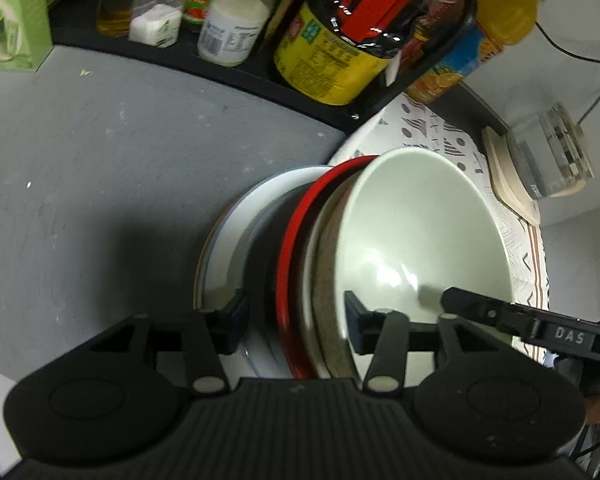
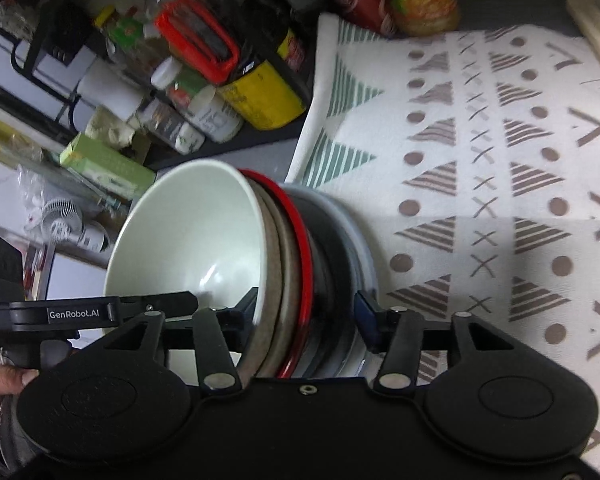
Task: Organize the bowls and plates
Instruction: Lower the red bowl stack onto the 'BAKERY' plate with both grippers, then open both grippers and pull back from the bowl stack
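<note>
A nested stack of dishes sits where the grey counter (image 1: 100, 160) meets the patterned mat (image 2: 480, 160). A pale green bowl (image 1: 420, 232) (image 2: 188, 232) is on top. Beneath it come a brown-rimmed dish (image 1: 324, 264), a red plate (image 1: 290, 248) (image 2: 300, 248), a dark dish and white plates (image 1: 228, 240) (image 2: 364, 248). My left gripper (image 1: 296, 316) straddles the stack's rim, one finger inside the bowl, the other over the white plates, jaws apart. My right gripper (image 2: 306, 308) straddles the opposite rim the same way. Neither visibly presses the dishes.
A black rack holds bottles and jars, among them a yellow-labelled jar (image 1: 328, 60). A green box (image 1: 12, 20) stands at the far left. An orange juice bottle (image 1: 500, 20), a glass container (image 1: 556, 156) and a wooden board (image 1: 508, 184) are at the right. A hand (image 2: 0, 384) holds the left gripper.
</note>
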A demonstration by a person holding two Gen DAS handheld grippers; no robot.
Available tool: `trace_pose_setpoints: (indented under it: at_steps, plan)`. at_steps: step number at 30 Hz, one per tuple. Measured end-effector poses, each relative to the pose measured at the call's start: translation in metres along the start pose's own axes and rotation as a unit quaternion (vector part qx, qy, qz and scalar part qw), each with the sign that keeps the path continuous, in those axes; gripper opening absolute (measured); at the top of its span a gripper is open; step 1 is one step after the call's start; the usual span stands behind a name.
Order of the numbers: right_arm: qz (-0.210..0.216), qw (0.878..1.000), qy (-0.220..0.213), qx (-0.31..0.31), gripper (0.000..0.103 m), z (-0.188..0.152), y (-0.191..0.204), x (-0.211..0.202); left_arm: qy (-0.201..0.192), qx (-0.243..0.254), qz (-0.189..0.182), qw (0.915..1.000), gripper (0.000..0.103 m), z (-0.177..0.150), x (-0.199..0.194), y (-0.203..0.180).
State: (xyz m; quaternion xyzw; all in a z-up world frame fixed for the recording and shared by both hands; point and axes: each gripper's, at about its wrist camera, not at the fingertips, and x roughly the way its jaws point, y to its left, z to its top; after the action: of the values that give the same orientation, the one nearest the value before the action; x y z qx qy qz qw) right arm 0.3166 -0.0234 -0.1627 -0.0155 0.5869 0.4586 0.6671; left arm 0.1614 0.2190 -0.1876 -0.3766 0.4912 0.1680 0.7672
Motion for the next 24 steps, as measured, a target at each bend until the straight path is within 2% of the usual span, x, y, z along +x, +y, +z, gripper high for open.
trace_pose_setpoints:
  at_steps: [3, 7, 13, 17, 19, 24]
  plan:
    - [-0.004, 1.000, -0.027, 0.006, 0.059, -0.006, -0.003, -0.016, -0.015, 0.018, 0.026, 0.9994, 0.075, 0.000, -0.006, -0.004]
    - [-0.019, 0.997, -0.073, 0.005, 0.076, -0.017, -0.007, -0.042, -0.034, 0.016, 0.034, 0.9987, 0.079, -0.002, -0.016, 0.000]
    - [-0.050, 0.990, -0.131, 0.017, 0.096, -0.044, -0.012, -0.083, -0.072, 0.041, 0.059, 0.9949, 0.085, -0.014, -0.041, -0.008]
    - [-0.071, 0.983, -0.168, 0.025, 0.097, -0.072, -0.009, -0.116, -0.100, 0.068, 0.069, 0.9903, 0.092, -0.035, -0.062, -0.024]
    - [-0.079, 0.979, -0.183, 0.032, 0.103, -0.089, -0.007, -0.131, -0.110, 0.086, 0.069, 0.9878, 0.094, -0.048, -0.072, -0.033]
    - [-0.114, 0.969, -0.215, 0.042, 0.103, -0.132, 0.006, -0.163, -0.124, 0.118, 0.051, 0.9839, 0.102, -0.084, -0.099, -0.058]
